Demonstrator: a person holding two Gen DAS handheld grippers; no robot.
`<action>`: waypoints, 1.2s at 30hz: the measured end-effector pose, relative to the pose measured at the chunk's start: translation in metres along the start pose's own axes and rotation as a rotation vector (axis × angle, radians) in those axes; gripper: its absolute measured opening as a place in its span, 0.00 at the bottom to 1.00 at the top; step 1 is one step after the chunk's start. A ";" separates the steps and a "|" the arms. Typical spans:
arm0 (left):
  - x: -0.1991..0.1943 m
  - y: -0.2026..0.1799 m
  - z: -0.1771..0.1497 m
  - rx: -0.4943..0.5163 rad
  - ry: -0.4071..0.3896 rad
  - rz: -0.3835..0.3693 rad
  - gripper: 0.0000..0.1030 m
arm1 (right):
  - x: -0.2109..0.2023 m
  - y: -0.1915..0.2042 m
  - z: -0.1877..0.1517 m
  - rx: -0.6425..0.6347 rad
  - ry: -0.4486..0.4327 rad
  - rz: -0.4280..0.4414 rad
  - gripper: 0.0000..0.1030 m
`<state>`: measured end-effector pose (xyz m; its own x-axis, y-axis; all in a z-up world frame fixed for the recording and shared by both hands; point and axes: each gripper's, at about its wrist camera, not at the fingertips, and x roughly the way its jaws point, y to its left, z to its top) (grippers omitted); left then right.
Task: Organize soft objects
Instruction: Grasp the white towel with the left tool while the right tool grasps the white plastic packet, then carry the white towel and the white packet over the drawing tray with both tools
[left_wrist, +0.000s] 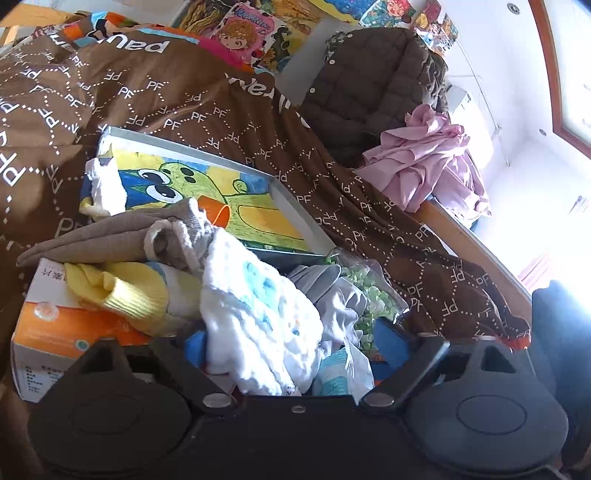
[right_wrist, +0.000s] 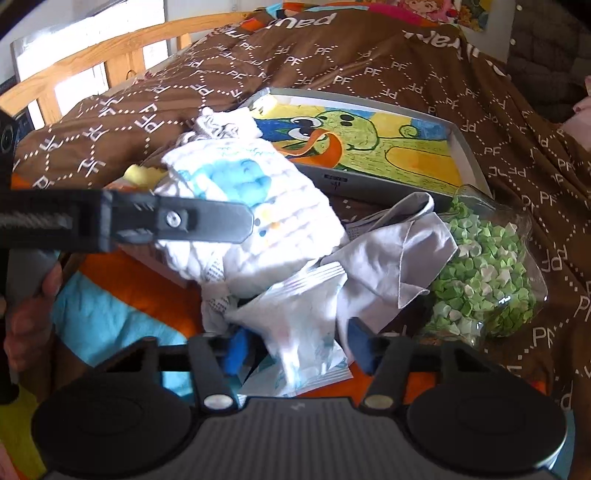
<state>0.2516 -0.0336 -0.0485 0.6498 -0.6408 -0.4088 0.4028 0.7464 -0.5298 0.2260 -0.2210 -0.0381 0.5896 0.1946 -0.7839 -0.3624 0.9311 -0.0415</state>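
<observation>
A pile of soft things lies on the brown "PF" quilt (left_wrist: 229, 122). A white cloth with blue print (left_wrist: 258, 306) hangs between the fingers of my left gripper (left_wrist: 293, 339). Its pads stand apart and do not pinch the cloth, so it is open. Beside the cloth lie a yellow knit piece (left_wrist: 129, 291), a brown knit garment (left_wrist: 110, 232) and a grey cloth (left_wrist: 336, 291). My right gripper (right_wrist: 298, 347) has its blue pads against both sides of a white soft packet (right_wrist: 303, 321). A finger of the left gripper (right_wrist: 207, 221) crosses the white printed cloth (right_wrist: 255, 206).
A framed crocodile picture (left_wrist: 221, 192) lies flat behind the pile. A clear bag of green paper stars (right_wrist: 484, 266) sits at the right. An orange-white box (left_wrist: 48, 332) is at the left, a pink garment (left_wrist: 424, 162) and a dark quilted jacket (left_wrist: 373, 81) beyond. A hand (right_wrist: 26, 325) is at the left edge.
</observation>
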 end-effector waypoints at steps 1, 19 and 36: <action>0.002 0.000 -0.001 0.000 0.006 -0.001 0.66 | 0.000 -0.001 0.000 0.007 0.000 0.000 0.53; 0.009 0.003 -0.004 0.035 0.002 0.080 0.14 | -0.004 -0.004 0.000 0.041 -0.042 0.017 0.29; -0.030 -0.065 -0.002 0.366 -0.183 0.096 0.11 | -0.041 -0.024 0.004 0.117 -0.299 0.031 0.28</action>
<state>0.2047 -0.0630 -0.0037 0.7863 -0.5473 -0.2868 0.5158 0.8370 -0.1828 0.2134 -0.2502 -0.0026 0.7717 0.2893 -0.5664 -0.3084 0.9491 0.0646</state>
